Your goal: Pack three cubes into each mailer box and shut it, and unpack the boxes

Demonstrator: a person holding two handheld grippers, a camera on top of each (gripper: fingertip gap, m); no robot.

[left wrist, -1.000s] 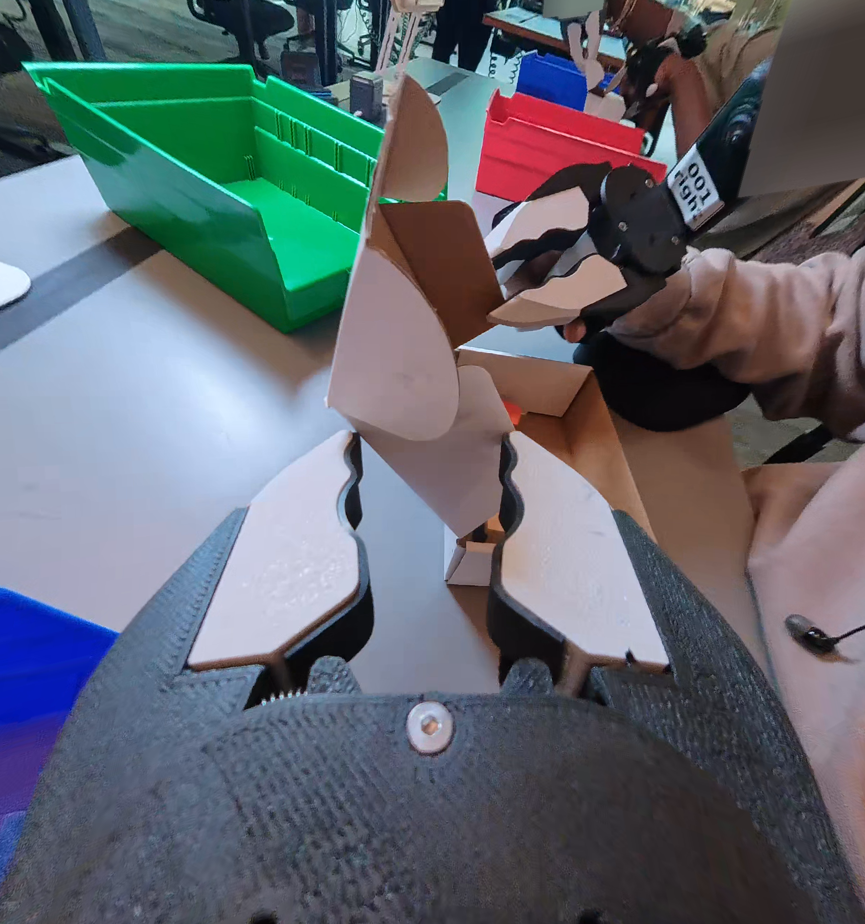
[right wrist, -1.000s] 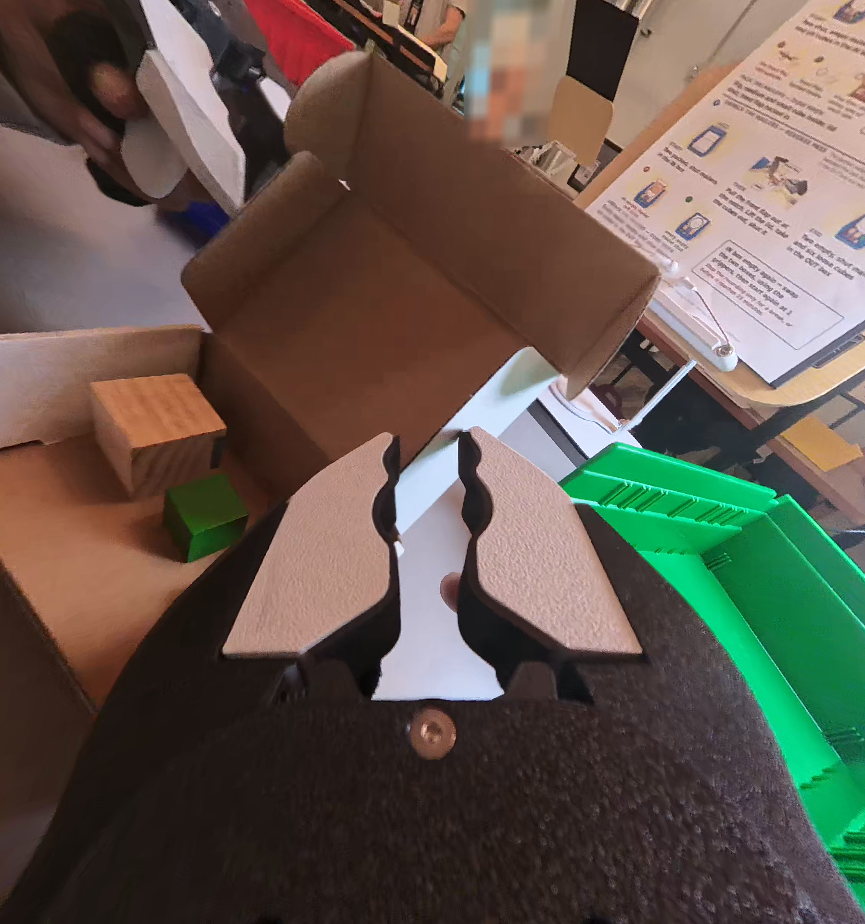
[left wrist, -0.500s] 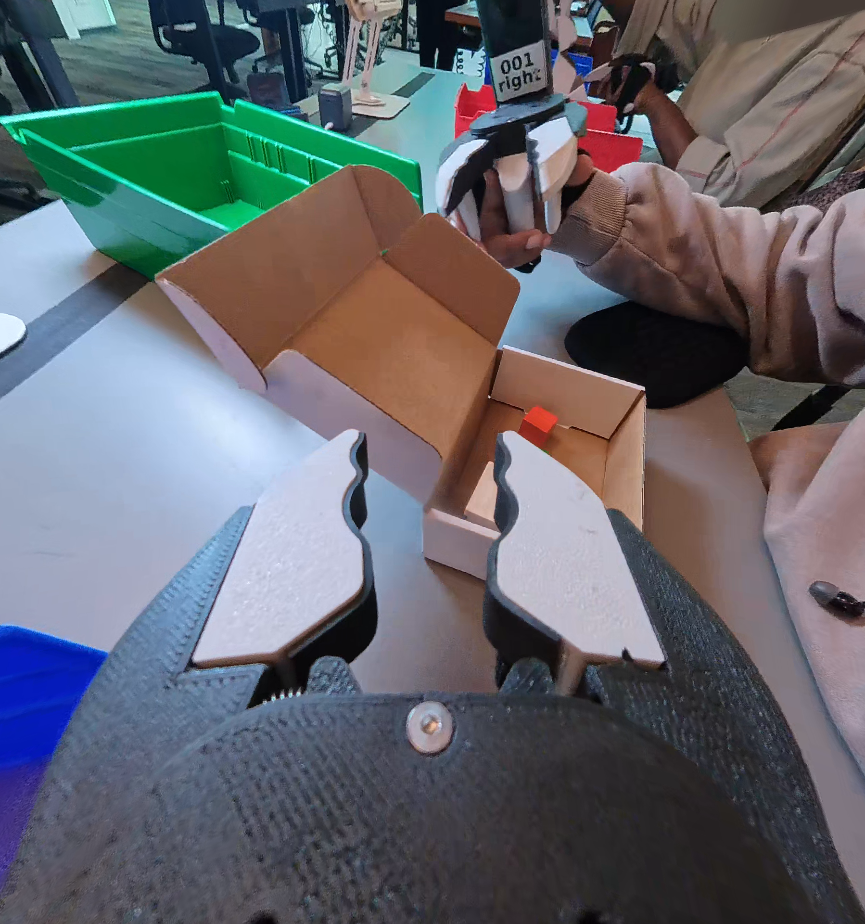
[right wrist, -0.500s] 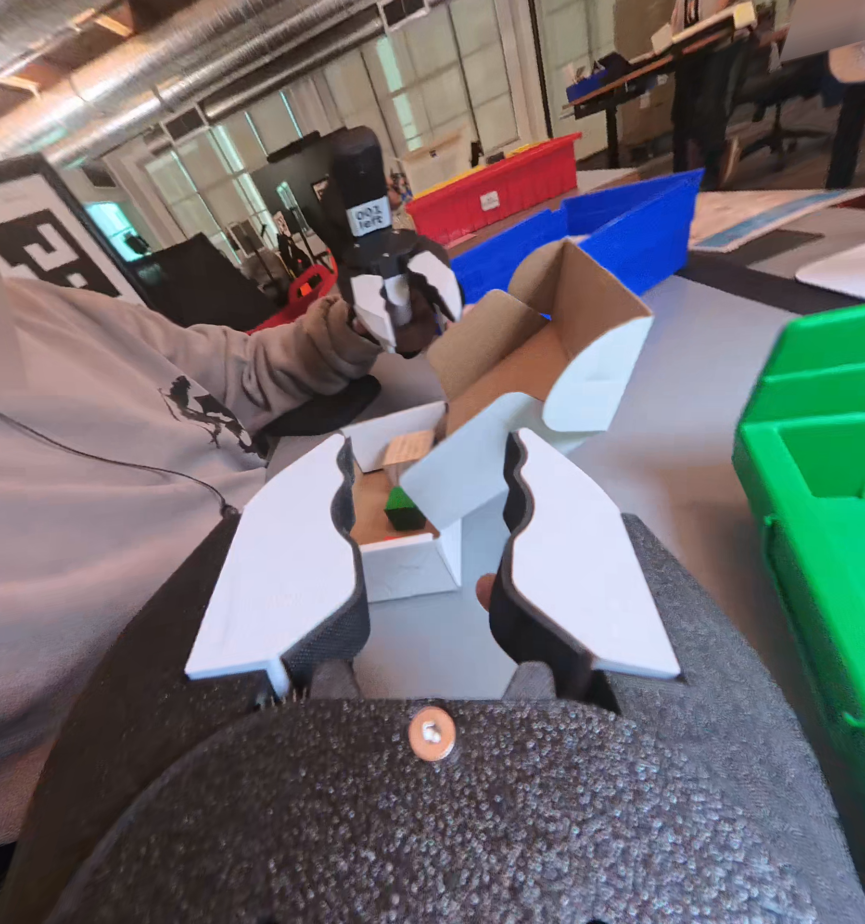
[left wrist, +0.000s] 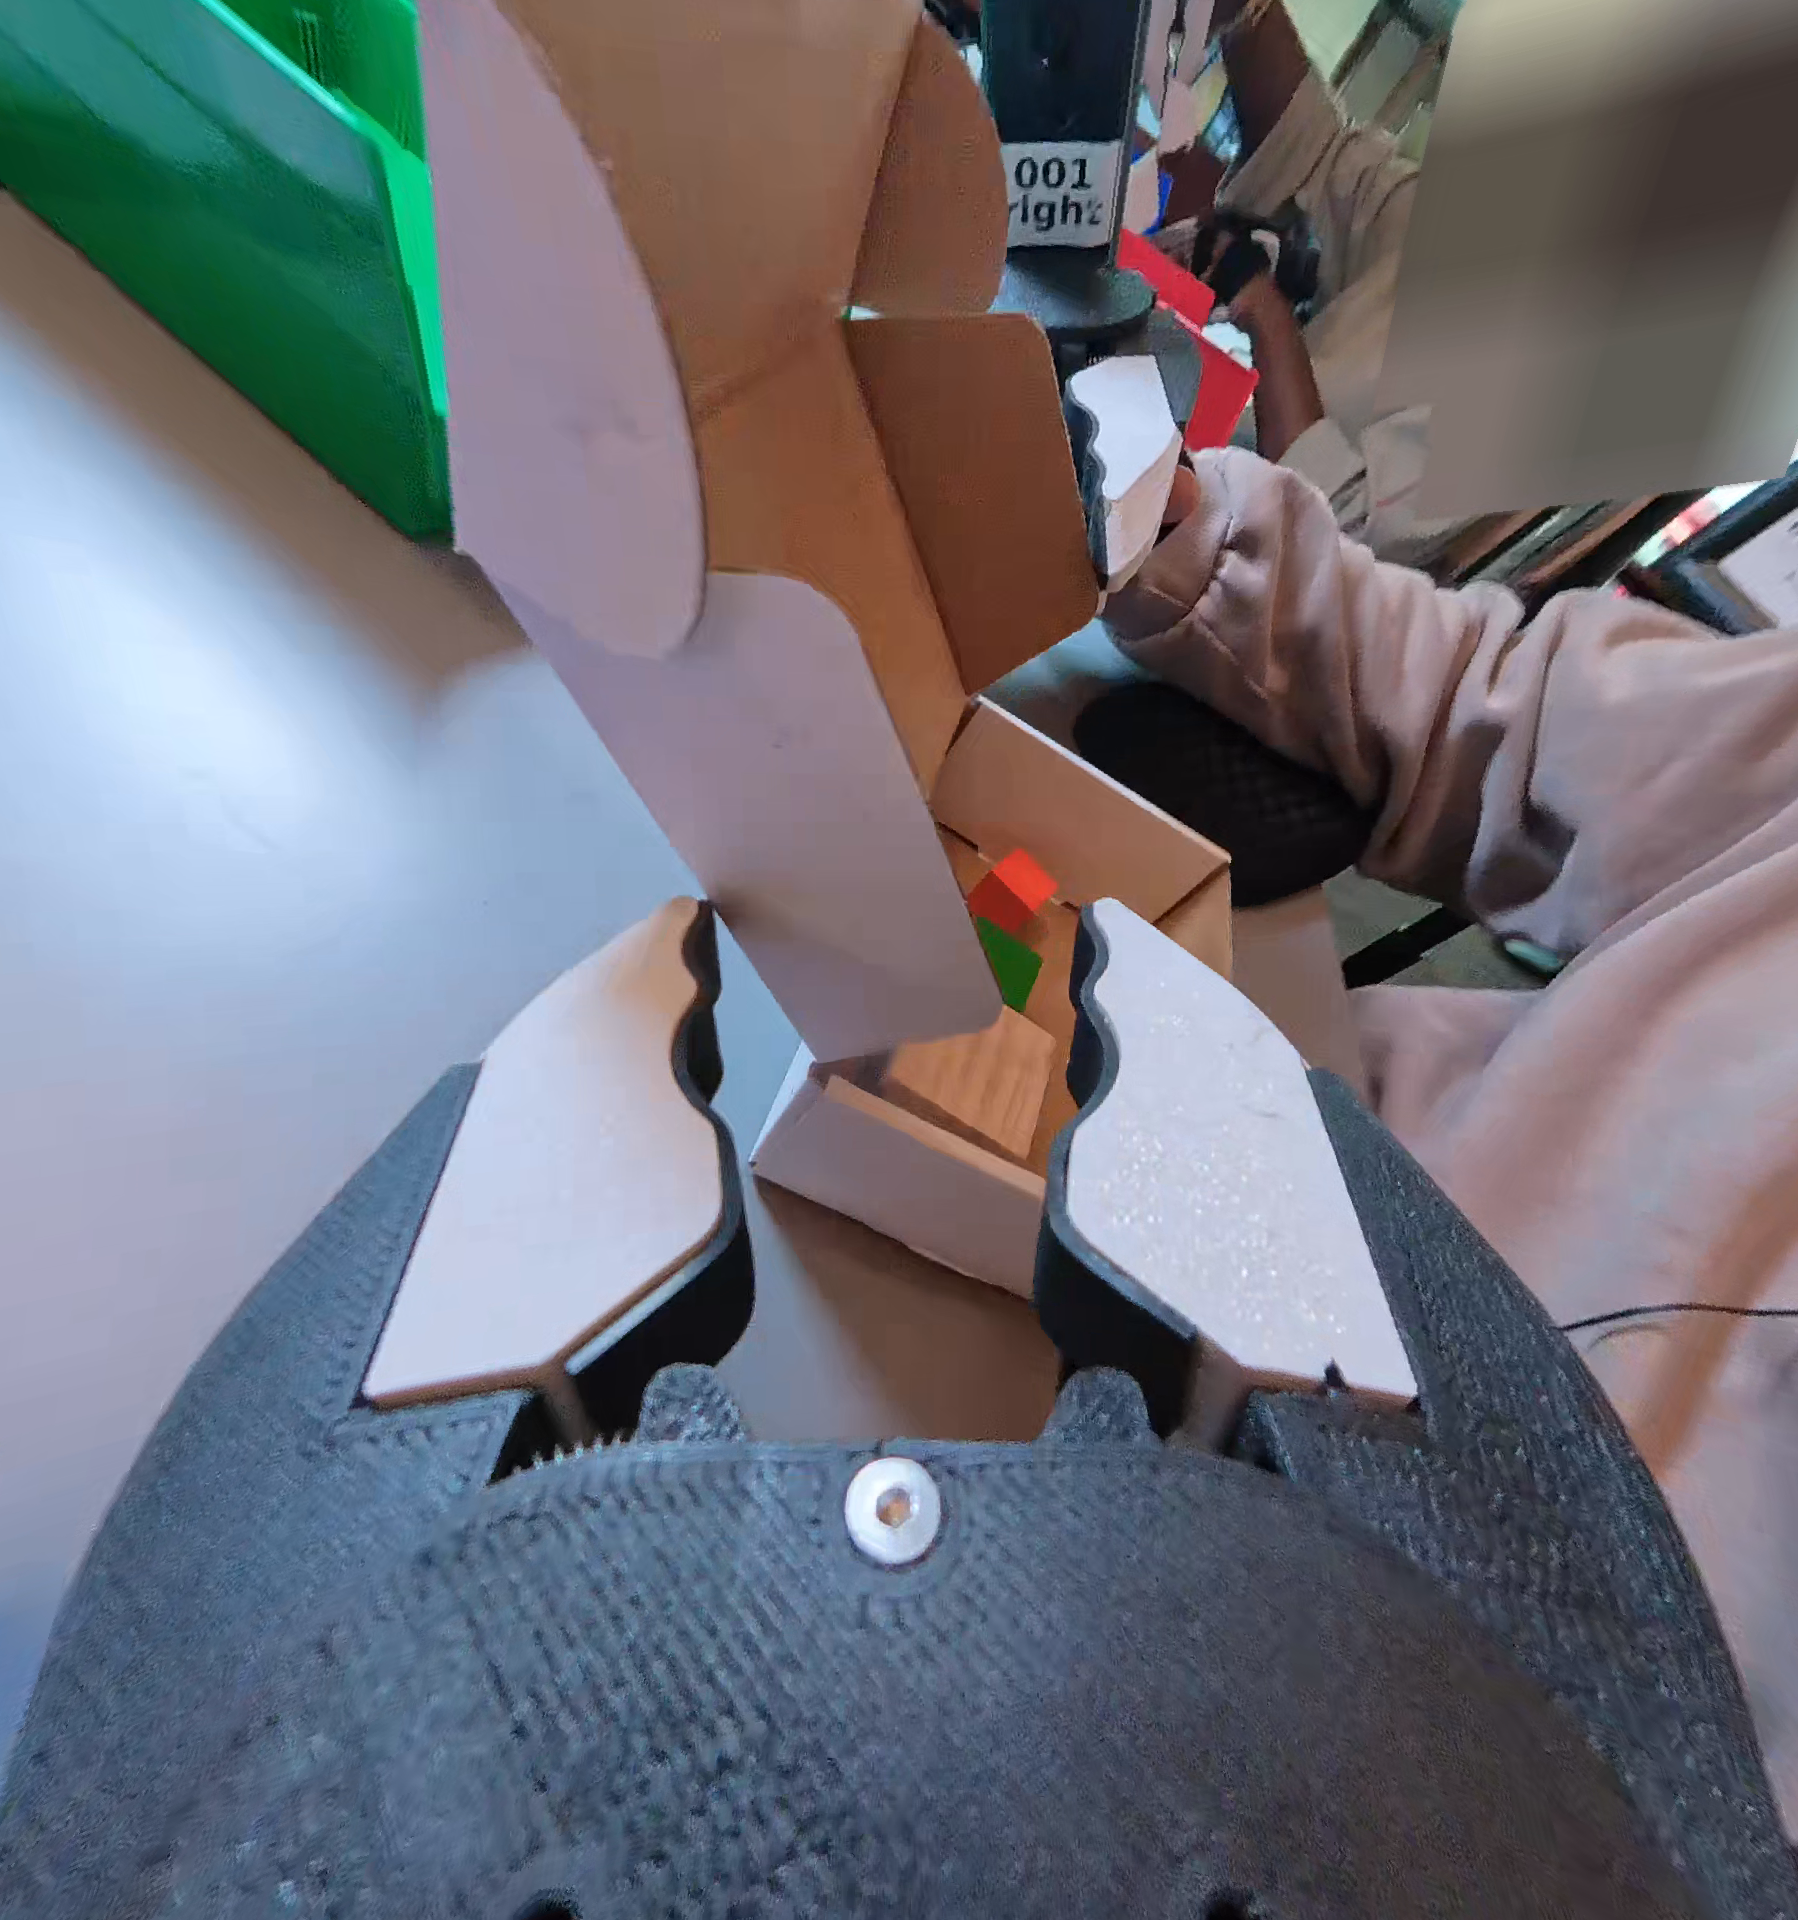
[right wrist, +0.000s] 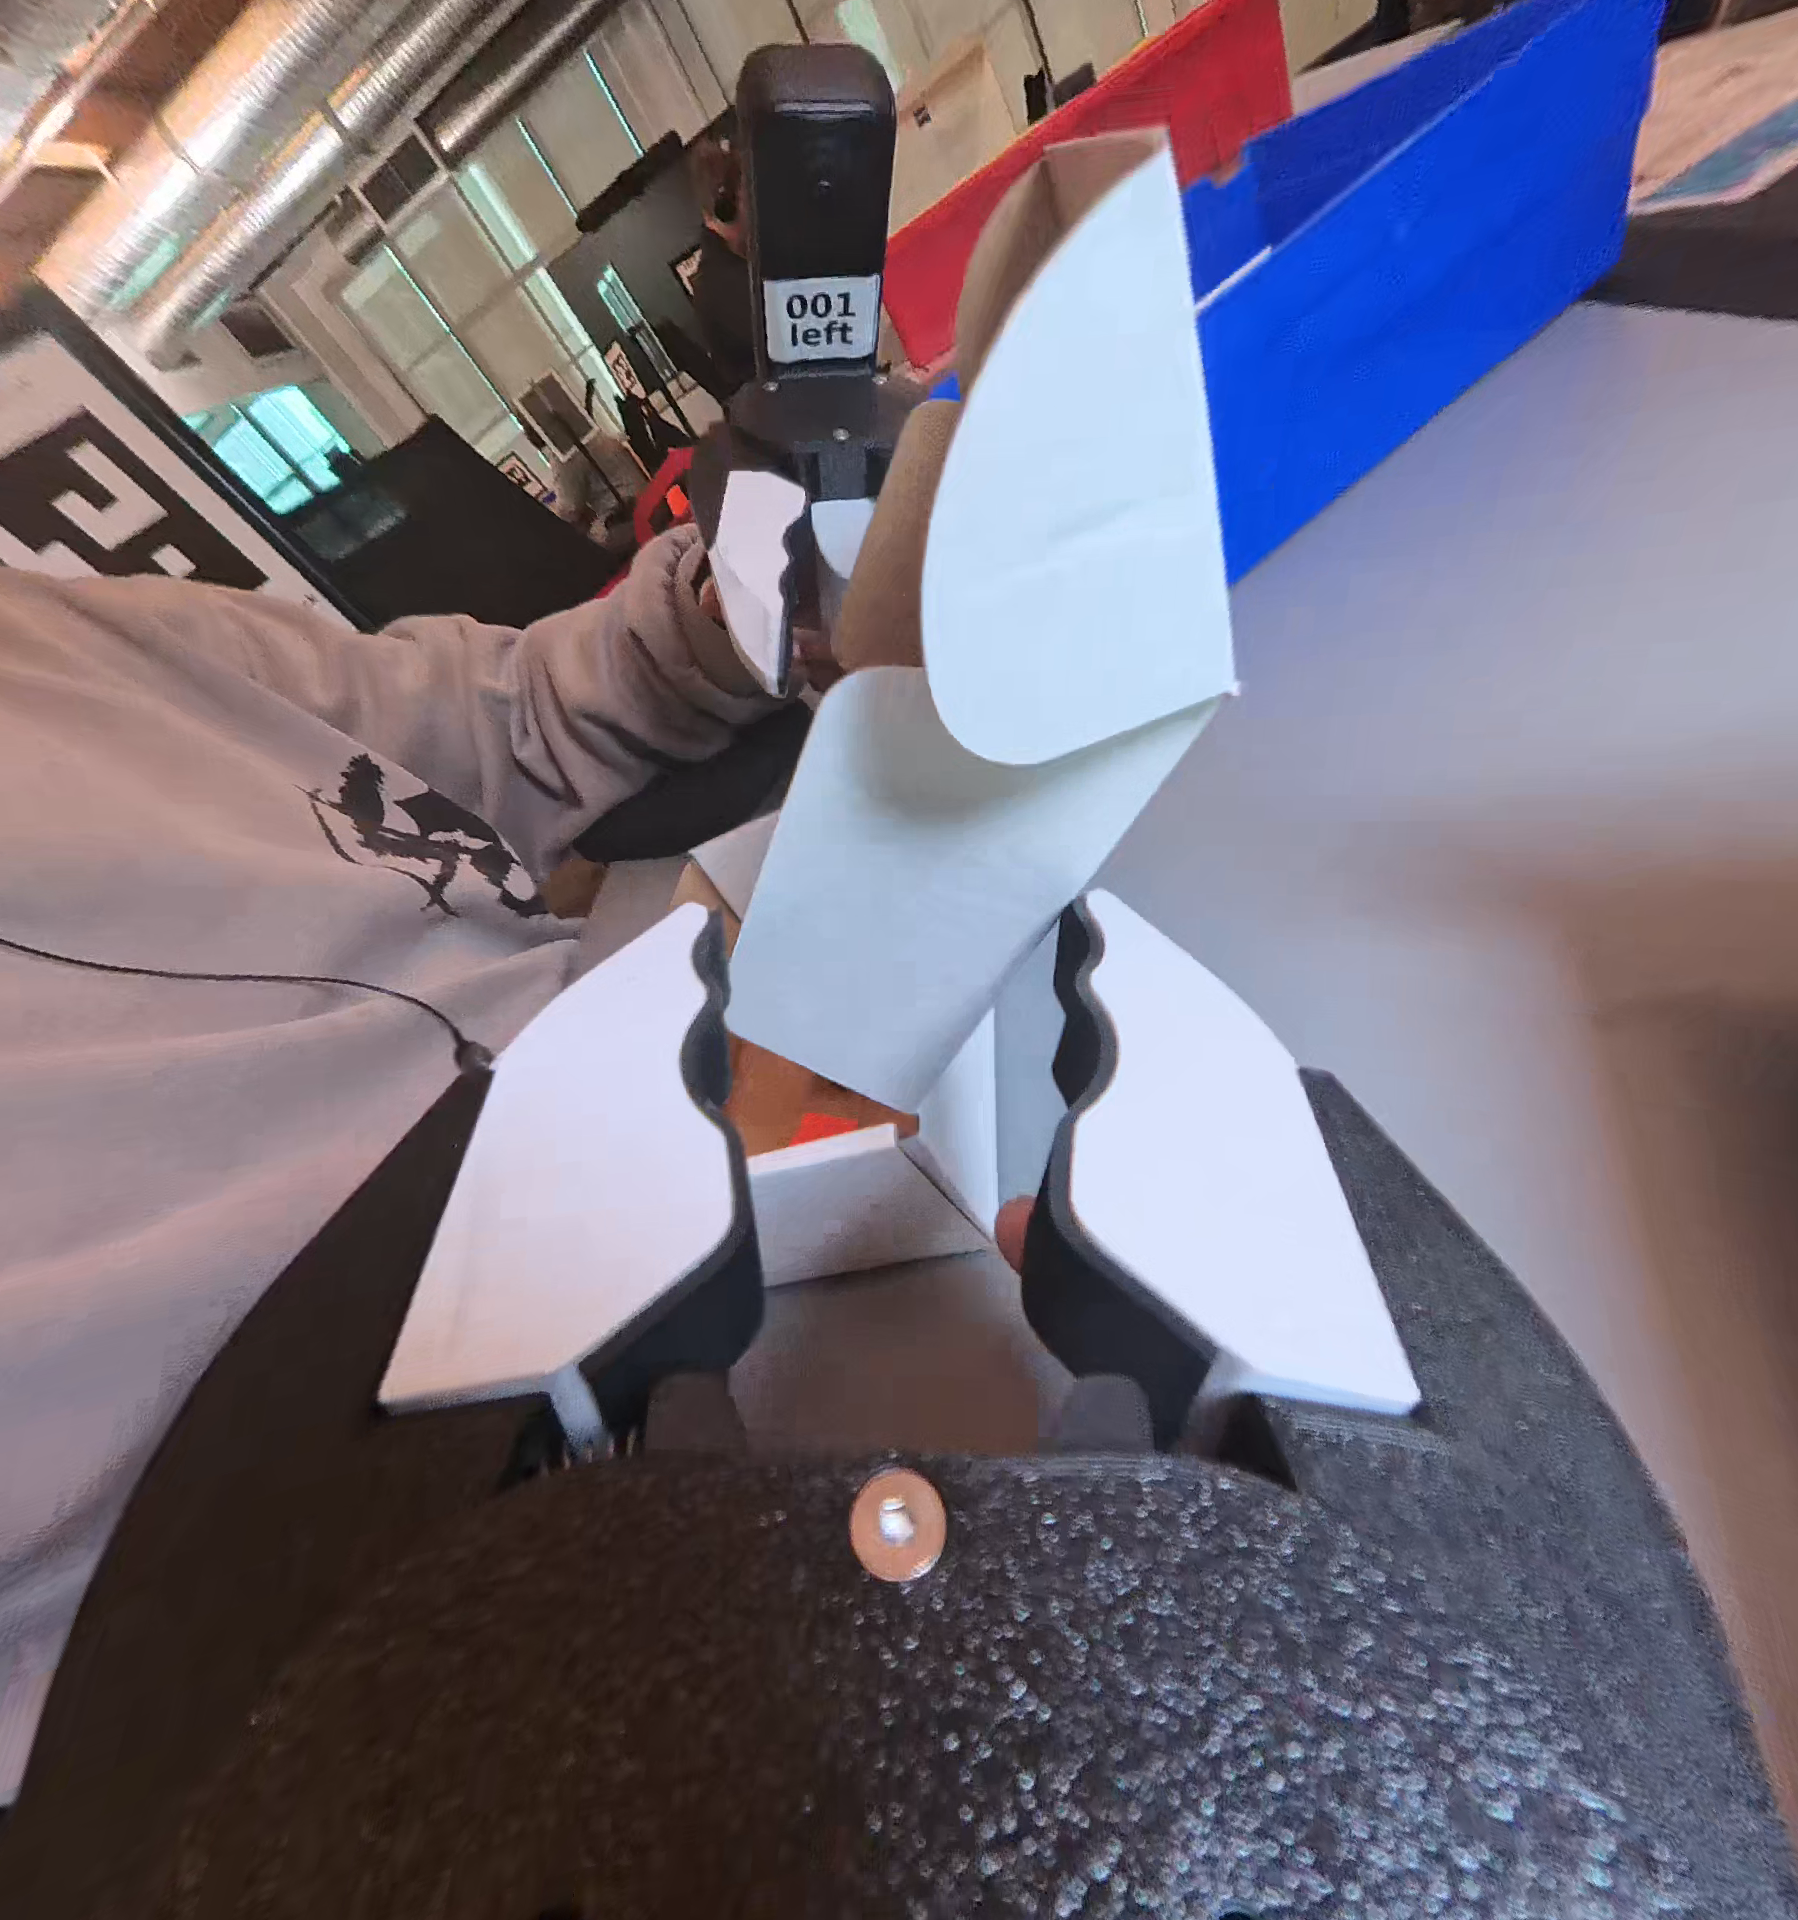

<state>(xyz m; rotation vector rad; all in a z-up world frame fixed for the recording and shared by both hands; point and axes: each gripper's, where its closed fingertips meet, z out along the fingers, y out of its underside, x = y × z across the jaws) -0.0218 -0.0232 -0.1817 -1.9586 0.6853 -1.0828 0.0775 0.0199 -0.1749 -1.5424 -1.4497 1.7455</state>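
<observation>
A white mailer box (left wrist: 895, 1184) with a brown inside stands on the grey table (left wrist: 199, 831). Its lid (left wrist: 770, 779) is raised steeply. Inside lie a red cube (left wrist: 1014, 888), a green cube (left wrist: 1011, 961) and a wooden cube (left wrist: 978, 1081). My left gripper (left wrist: 895, 935) is open at one end of the box, with the lid's side wing in the gap. My right gripper (right wrist: 893, 925) is open at the other end of the box (right wrist: 853, 1195), around the lid's (right wrist: 926, 883) other wing. There only the red cube (right wrist: 827, 1127) shows. Each gripper shows behind the lid in the other's view, the right (left wrist: 1123, 457) and the left (right wrist: 786, 582).
A green bin (left wrist: 199, 208) stands on the table beyond the box. A blue bin (right wrist: 1394, 260) and a red bin (right wrist: 1082, 156) stand farther off. A person's sleeves (left wrist: 1497, 727) and body line the near side of the table. Some 12 centimetres of space lies between my two pairs of fingers.
The lid, which lay tilted back half a second ago, now stands steeply upright. Both grippers have come in close to the box ends and stay open.
</observation>
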